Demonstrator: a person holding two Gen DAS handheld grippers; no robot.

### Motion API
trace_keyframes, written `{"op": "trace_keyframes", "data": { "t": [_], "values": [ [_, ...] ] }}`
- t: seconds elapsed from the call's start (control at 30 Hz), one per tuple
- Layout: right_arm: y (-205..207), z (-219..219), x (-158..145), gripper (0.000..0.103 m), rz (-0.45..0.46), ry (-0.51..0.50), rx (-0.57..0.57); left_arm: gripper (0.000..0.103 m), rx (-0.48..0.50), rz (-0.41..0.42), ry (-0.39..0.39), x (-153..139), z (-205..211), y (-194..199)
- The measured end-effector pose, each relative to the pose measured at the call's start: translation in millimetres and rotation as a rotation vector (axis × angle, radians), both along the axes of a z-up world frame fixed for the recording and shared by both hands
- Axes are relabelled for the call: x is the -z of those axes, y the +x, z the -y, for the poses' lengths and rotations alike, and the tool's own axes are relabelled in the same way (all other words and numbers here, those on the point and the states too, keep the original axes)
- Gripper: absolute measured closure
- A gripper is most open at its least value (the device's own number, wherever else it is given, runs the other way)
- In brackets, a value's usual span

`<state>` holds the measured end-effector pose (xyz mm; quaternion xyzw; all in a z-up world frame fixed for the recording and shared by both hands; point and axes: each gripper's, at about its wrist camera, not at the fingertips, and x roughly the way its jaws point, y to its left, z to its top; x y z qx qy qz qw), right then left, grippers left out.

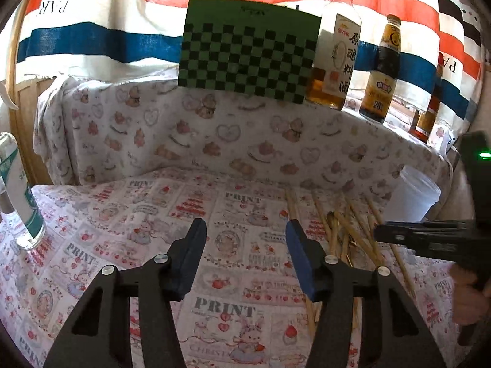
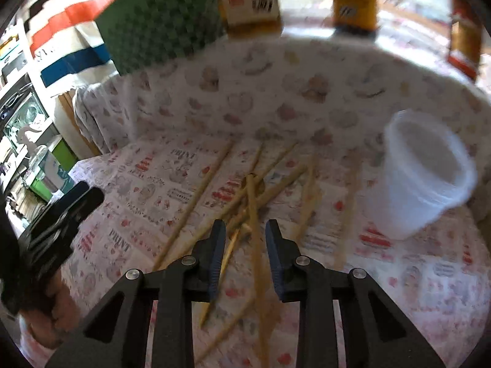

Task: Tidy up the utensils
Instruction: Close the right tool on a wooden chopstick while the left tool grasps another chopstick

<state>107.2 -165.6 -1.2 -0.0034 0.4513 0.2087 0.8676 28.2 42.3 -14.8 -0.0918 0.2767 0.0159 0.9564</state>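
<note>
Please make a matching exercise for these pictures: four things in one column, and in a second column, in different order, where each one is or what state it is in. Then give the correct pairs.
Things:
1. chopsticks
2. white cup
3. checkered board
4. left gripper

Places or states:
A. leaning up behind the raised ledge
B. open, over bare tablecloth
C. scattered in a crossed pile
D. upright, to the right of the pile

Pairs: 1-C, 2-D, 3-A, 4-B
</note>
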Motion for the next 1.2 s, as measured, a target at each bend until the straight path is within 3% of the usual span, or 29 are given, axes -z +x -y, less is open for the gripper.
{"op": "trace_keyframes", "data": {
  "t": [0.13, 0.3, 0.37, 0.5, 0.63, 0.73, 0.87, 1.07, 1.2],
  "values": [
    [24.2, -15.5, 19.0, 0.076, -0.028, -0.053, 0.010, 0.049, 0.004, -0.022, -0.008, 1.6, -1.8, 3.0],
    [39.4, -24.4, 30.7, 0.086, -0.030, -0.110, 0.024, 0.038, 0.009, -0.037, -0.009, 1.6, -1.9, 3.6],
    [41.0, -25.6, 35.0, 0.095, -0.030, -0.119, 0.024, 0.036, -0.002, -0.044, 0.018, 2.3, -0.2, 4.6],
    [36.9, -22.6, 29.4, 0.095, -0.004, -0.112, 0.019, 0.034, -0.059, -0.092, 0.077, -0.7, -0.4, 16.2],
    [26.8, -8.0, -3.8, 0.095, 0.064, -0.055, 0.031, 0.034, -0.035, -0.124, 0.026, -16.1, 0.9, 35.8],
    [15.8, 9.8, -43.7, 0.095, 0.150, 0.025, 0.068, 0.034, 0.040, -0.148, 0.075, -31.6, 22.7, 59.1],
    [-3.8, 34.4, -88.2, 0.095, 0.305, 0.088, 0.114, 0.034, 0.055, -0.184, 0.154, -37.5, 54.8, 90.7],
    [-16.4, 56.6, -122.3, 0.095, 0.423, 0.084, 0.156, 0.044, 0.092, -0.277, 0.121, -16.8, 78.8, 128.7],
    [-16.8, 69.3, -126.8, 0.095, 0.448, 0.078, 0.177, 0.047, 0.089, -0.332, 0.163, 2.8, 87.5, 151.2]
  ]
}}
